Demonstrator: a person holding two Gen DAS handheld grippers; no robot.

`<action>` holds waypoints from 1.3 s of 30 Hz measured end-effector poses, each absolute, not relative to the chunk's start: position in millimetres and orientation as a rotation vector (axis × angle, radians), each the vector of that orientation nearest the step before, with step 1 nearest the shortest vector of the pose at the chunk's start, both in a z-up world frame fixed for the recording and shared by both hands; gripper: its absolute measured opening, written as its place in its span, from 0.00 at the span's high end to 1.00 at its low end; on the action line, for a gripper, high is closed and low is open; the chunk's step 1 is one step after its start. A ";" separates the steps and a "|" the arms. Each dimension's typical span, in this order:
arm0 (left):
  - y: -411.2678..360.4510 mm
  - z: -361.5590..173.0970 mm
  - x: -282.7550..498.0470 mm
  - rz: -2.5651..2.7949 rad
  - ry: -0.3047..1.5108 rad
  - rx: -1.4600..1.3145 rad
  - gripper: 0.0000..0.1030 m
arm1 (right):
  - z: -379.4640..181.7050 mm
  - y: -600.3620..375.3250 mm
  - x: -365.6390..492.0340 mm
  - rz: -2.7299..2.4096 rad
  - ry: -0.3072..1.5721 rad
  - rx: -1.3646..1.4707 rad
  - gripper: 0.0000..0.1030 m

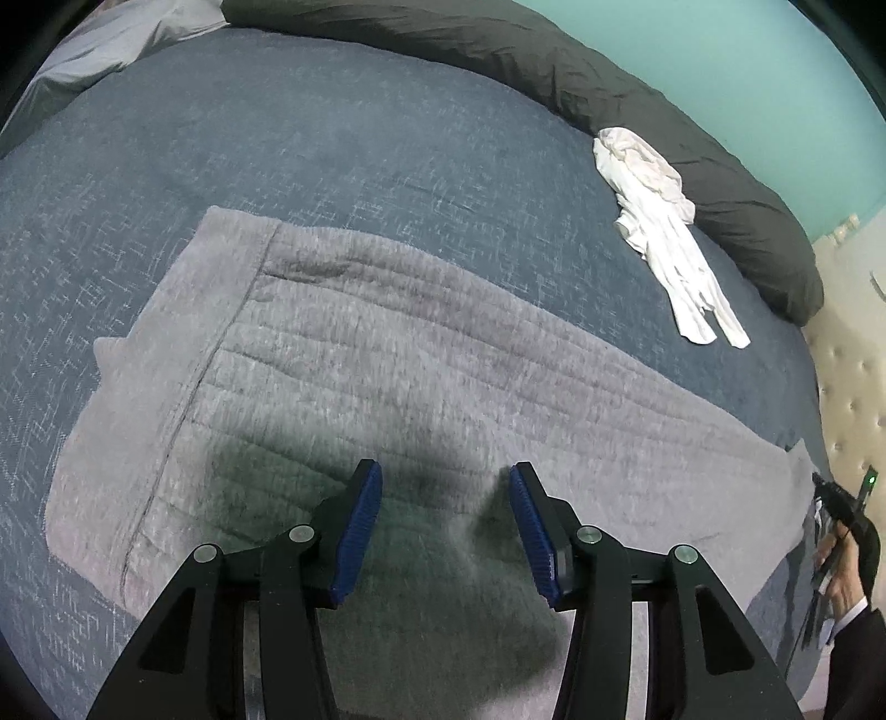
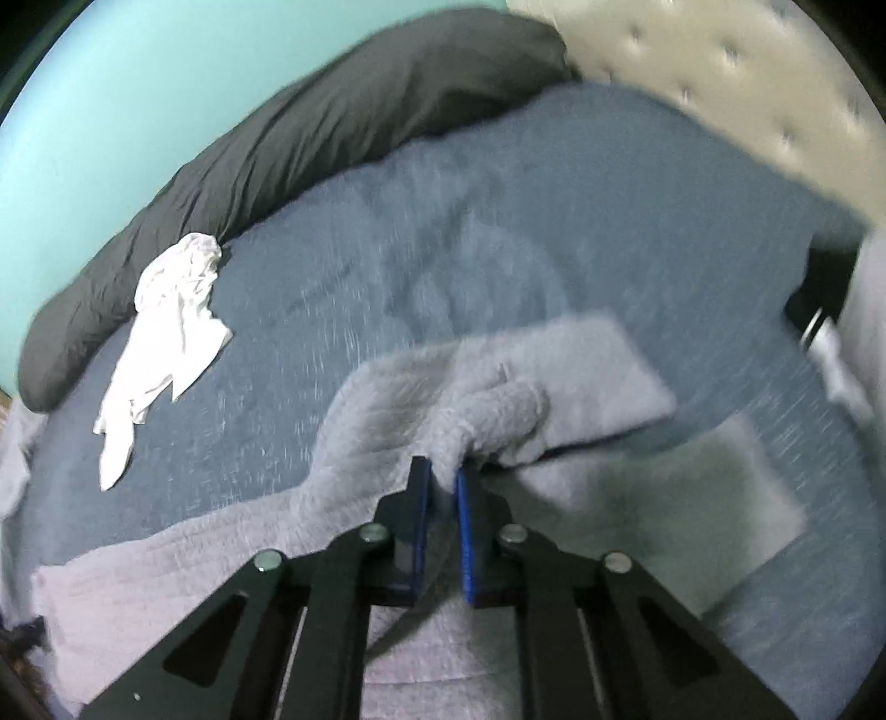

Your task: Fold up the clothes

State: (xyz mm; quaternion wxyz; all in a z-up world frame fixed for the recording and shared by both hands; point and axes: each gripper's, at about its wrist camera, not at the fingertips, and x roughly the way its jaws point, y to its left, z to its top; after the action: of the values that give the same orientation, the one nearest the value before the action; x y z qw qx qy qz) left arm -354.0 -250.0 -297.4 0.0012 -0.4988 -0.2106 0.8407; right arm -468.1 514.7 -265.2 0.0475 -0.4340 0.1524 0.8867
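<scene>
A grey ribbed garment point(image 1: 387, 360) lies spread flat on the blue bed cover point(image 1: 332, 138). My left gripper point(image 1: 446, 482) is open and empty, hovering just above the garment's near part. In the right wrist view my right gripper point(image 2: 443, 476) is shut on a bunched fold of the grey garment point(image 2: 487, 410) and lifts it off the bed; this view is motion-blurred. The right gripper also shows at the far right edge of the left wrist view point(image 1: 830, 498), at the garment's end.
A crumpled white garment point(image 1: 664, 232) lies near the far side of the bed, also in the right wrist view point(image 2: 166, 332). A dark grey duvet roll point(image 1: 554, 66) runs along the turquoise wall point(image 1: 720, 44). A tufted cream headboard point(image 2: 720, 83) stands at the right.
</scene>
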 end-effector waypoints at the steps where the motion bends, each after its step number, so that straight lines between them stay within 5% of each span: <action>1: -249.8 -295.6 -352.4 2.640 -0.659 -1.561 0.50 | -255.9 510.7 -467.1 2.701 0.402 -1.318 0.92; 5: -248.2 -286.1 -346.1 2.642 -0.652 -1.540 0.50 | -217.8 492.6 -461.0 2.662 0.178 -1.360 0.92; 12: -246.5 -269.3 -332.9 2.638 -0.669 -1.497 0.50 | -209.2 482.9 -450.5 2.518 0.100 -1.617 0.92; 16: -243.8 -261.6 -328.5 2.634 -0.660 -1.481 0.49 | -245.9 507.5 -443.9 2.453 0.328 -1.705 0.91; 22: -241.4 -260.7 -326.8 2.629 -0.631 -1.485 0.49 | -248.1 560.3 -416.3 2.586 0.688 -1.502 0.68; 27: -239.0 -270.5 -328.5 2.617 -0.659 -1.504 0.49 | -237.6 598.6 -395.1 2.601 0.740 -1.308 0.63; 34: -225.6 -276.9 -331.1 2.599 -0.636 -1.524 0.48 | -271.7 615.5 -404.8 2.494 0.743 -1.357 0.51; 39: -217.2 -276.6 -332.6 2.601 -0.582 -1.533 0.48 | -287.7 612.9 -413.3 2.519 0.670 -1.372 0.51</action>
State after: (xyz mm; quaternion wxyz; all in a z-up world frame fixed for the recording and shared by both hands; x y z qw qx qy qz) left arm -332.6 -217.2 -276.6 0.0336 -0.4982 -0.1892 0.8455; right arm -413.3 612.9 -287.7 0.0979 -0.4637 0.2263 0.8510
